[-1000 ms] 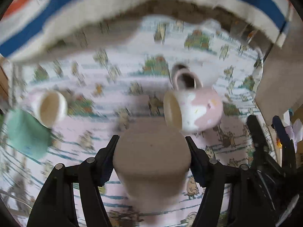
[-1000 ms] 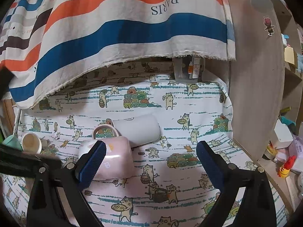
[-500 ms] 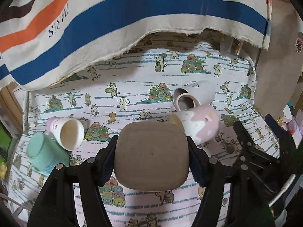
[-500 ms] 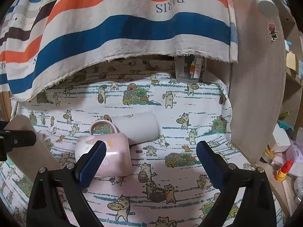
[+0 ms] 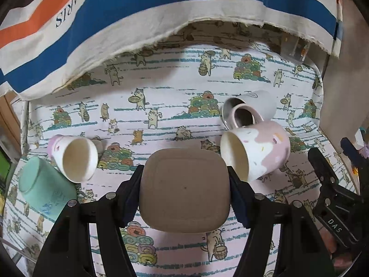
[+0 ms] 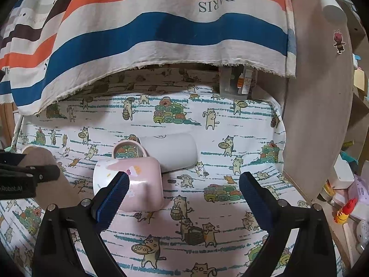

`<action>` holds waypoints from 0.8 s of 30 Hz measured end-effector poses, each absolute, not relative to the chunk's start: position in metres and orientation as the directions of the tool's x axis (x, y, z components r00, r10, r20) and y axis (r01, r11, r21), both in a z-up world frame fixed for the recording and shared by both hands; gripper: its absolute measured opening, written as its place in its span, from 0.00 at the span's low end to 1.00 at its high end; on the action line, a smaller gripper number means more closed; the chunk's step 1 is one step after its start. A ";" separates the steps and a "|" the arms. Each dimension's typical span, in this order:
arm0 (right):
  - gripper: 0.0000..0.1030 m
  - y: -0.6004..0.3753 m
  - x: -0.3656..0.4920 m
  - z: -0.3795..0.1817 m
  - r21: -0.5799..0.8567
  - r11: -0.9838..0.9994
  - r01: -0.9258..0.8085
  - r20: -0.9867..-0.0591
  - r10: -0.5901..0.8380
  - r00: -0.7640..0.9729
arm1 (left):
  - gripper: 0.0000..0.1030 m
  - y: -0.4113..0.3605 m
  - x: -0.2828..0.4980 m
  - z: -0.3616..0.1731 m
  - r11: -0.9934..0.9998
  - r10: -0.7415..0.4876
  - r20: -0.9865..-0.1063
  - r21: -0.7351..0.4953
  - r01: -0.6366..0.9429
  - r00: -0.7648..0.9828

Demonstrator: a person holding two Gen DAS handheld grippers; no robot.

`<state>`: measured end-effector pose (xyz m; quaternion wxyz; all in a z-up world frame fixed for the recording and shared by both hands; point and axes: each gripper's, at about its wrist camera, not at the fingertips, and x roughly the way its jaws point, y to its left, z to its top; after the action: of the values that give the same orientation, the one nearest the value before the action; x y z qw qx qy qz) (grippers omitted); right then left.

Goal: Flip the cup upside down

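Brown cup (image 5: 184,190) has turned base-toward-camera since a second ago.
Left gripper (image 5: 184,184) jaws clamp it; right gripper (image 6: 182,194) jaws gape empty; setting it down on the desk (image 6: 230,143) remains.

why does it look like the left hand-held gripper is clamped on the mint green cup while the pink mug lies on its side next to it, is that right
Not quite. The left hand-held gripper is clamped on the brown cup, base toward the camera, as the left wrist view shows. The mint green cup lies free on the tablecloth at the left. The pink mug does lie on its side beside the gripper.
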<state>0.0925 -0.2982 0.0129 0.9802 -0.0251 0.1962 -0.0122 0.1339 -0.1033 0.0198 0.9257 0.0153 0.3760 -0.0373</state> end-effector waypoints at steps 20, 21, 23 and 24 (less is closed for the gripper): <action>0.94 -0.300 0.092 0.012 -0.041 0.999 0.008 -0.385 -0.023 0.922 | 0.85 -0.099 0.110 0.043 0.993 -0.081 -0.528 0.034 0.116 0.845; 0.94 -0.300 0.092 0.012 -0.038 0.999 0.005 -0.384 -0.020 0.923 | 0.85 -0.095 0.106 0.046 0.993 -0.086 -0.509 0.027 0.115 0.856; 0.94 -0.301 0.091 0.013 -0.033 0.999 0.001 -0.380 -0.014 0.925 | 0.88 -0.089 0.099 0.050 0.994 -0.084 -0.464 0.025 0.108 0.882; 0.94 -0.300 0.091 0.013 -0.031 1.000 -0.001 -0.377 -0.011 0.926 | 0.88 -0.086 0.095 0.052 0.994 -0.077 -0.441 0.031 0.101 0.894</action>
<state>0.0908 -0.3004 0.0134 0.9813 -0.0152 0.1921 -0.0025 0.0953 -0.0859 0.0523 0.9728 0.0264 0.2253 -0.0459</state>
